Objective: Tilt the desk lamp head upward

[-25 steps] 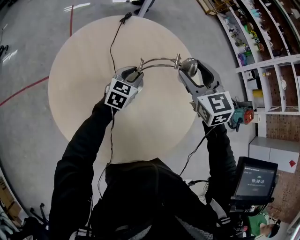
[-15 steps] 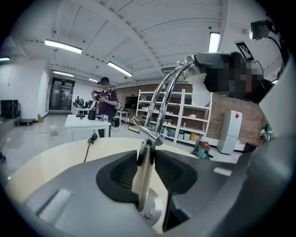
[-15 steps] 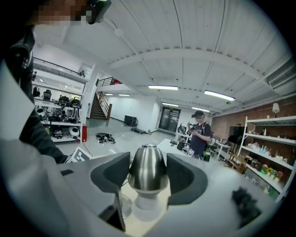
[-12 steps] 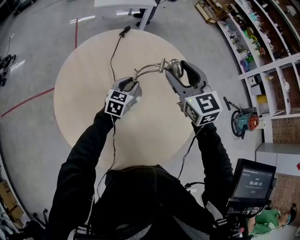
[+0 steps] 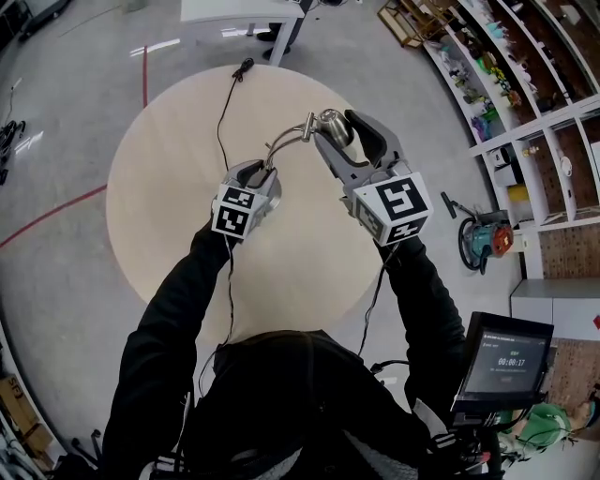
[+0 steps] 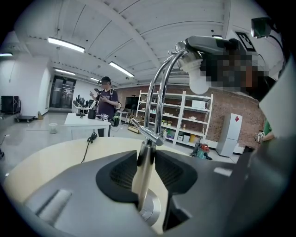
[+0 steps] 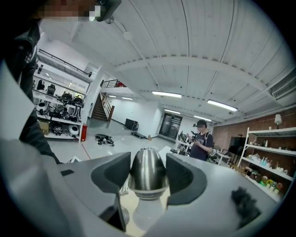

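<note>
A chrome desk lamp stands on the round wooden table (image 5: 159, 187). My left gripper (image 5: 265, 173) is shut on its upright post (image 6: 144, 171), just above the round base (image 6: 150, 210). From the post an arched chrome arm (image 5: 286, 136) rises to the lamp head (image 5: 328, 120). My right gripper (image 5: 336, 127) is shut on that bullet-shaped head (image 7: 148, 173), one pad on each side, after its jaws have just been closing. The white bulb (image 7: 145, 213) shows below the head. In the left gripper view the head (image 6: 203, 44) hangs high at the upper right.
The lamp's black cable (image 5: 222, 103) runs across the table to its far edge. Shelves (image 5: 525, 84) line the right wall, with a teal power tool (image 5: 483, 239) on the floor. A white table (image 5: 244, 11) and a person (image 6: 105, 99) are beyond the round table. A monitor (image 5: 502, 361) is at lower right.
My right gripper has carried the lamp head to the left and a little farther away, and the arched arm has swung with it. The left gripper has stayed on the post.
</note>
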Tool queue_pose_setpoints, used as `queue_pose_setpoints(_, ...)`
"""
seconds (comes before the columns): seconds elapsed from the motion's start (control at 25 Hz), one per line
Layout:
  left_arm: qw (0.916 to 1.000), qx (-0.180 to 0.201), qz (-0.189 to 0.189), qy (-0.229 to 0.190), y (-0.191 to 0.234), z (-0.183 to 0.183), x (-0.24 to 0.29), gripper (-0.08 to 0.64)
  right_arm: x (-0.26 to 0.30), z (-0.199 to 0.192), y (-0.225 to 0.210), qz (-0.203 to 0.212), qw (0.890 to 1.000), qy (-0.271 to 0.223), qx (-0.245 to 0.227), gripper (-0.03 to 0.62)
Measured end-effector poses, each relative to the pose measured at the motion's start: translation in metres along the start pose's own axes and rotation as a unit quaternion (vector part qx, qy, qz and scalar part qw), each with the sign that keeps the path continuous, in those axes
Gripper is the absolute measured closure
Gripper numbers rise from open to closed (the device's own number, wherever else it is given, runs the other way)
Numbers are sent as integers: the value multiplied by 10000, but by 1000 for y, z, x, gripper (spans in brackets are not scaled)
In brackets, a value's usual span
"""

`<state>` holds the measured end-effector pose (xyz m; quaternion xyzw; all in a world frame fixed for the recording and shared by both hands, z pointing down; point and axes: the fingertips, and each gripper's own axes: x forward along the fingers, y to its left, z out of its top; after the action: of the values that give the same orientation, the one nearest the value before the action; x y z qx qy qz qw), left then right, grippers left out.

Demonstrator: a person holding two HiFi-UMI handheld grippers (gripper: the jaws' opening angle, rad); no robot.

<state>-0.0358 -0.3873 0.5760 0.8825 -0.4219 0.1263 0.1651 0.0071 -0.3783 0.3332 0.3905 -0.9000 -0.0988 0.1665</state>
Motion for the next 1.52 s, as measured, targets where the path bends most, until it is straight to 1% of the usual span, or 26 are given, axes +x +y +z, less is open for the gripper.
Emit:
queue_pose_setpoints(0.32, 10000, -27, -14, -20, -1, 2, 4, 434, 14, 17, 7, 25, 9997, -158, -205, 345)
queue_pose_setpoints(0.6, 10000, -64, -17, -15, -2, 0, 7, 433, 28, 26, 14, 182, 9996, -165, -102, 356)
queue_pose_setpoints(1.04, 9999, -112, -34, -18, -1, -1, 7, 432, 50, 38, 34, 258, 9972, 0, -698, 356)
queue_pose_setpoints(1.24, 9999, -109, -40, -26, -5, -1, 7, 431, 56, 40, 42, 323, 9945, 139, -991, 357)
queue_pose_setpoints(1.52, 9999, -121, -52, -26, -5, 3, 2, 431, 67, 50, 53, 430, 9904, 260, -1284, 357)
